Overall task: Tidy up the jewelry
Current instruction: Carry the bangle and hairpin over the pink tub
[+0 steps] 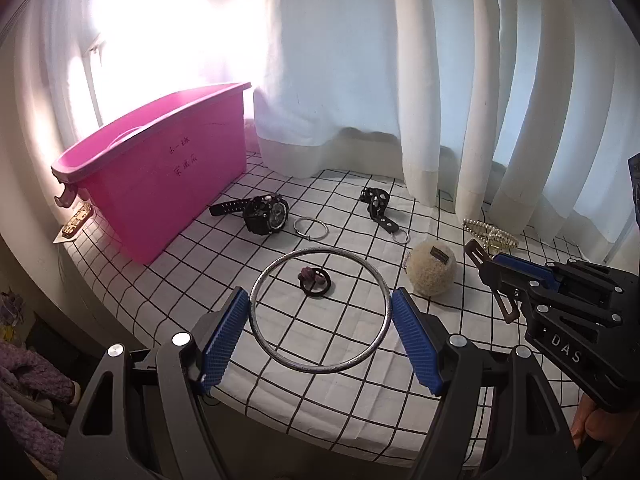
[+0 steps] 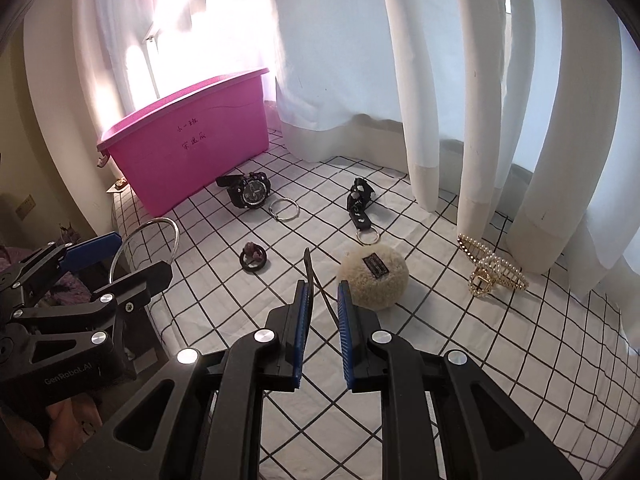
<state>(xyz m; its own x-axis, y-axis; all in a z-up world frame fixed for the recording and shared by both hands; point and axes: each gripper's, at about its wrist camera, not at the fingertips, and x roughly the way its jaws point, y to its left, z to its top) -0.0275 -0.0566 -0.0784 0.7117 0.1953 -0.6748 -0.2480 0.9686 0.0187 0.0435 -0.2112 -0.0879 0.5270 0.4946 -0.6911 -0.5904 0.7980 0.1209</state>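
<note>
Left wrist view. The left hand-held gripper [image 1: 320,332] stood spread wide, its blue pads [image 1: 224,340] pressed on opposite sides of a large silver bangle [image 1: 382,292], a thin plain metal hoop held clear of the checked tabletop [image 1: 192,264]. Seen through the hoop, a small dark ring with a purple ornament [image 1: 315,279] lay on the cloth. Toward 12 o'clock lay a black wristwatch [image 1: 266,213] with a small silver ring [image 1: 311,229] just beside it. At 1 o'clock lay a black strap keychain [image 1: 378,207], at 3 o'clock a cream fuzzy ball [image 1: 432,268], and beyond it a pearl hair claw [image 1: 491,237]. The pink storage bin [image 1: 168,184] stood at 10 o'clock. The right hand-held gripper [image 1: 496,276] entered from 3 o'clock, pinching a thin dark strap.

Right wrist view. The right hand-held gripper [image 2: 322,292] was nearly pressed together on a thin dark strap [image 2: 308,268], which rose above the pads. The left hand-held gripper [image 2: 120,256] showed at 9 o'clock with the bangle [image 2: 176,236] arching from it. The bin [image 2: 192,152] stood at 11 o'clock; its interior could not be seen. The watch [image 2: 250,191], small silver ring [image 2: 285,209], keychain [image 2: 360,204], purple-ornament ring [image 2: 253,258], fuzzy ball [image 2: 374,280] and hair claw [image 2: 494,272] all lay on the cloth.

Judged progress: early. Two pieces were in hand, presumably bound for the bin; six remained.
</note>
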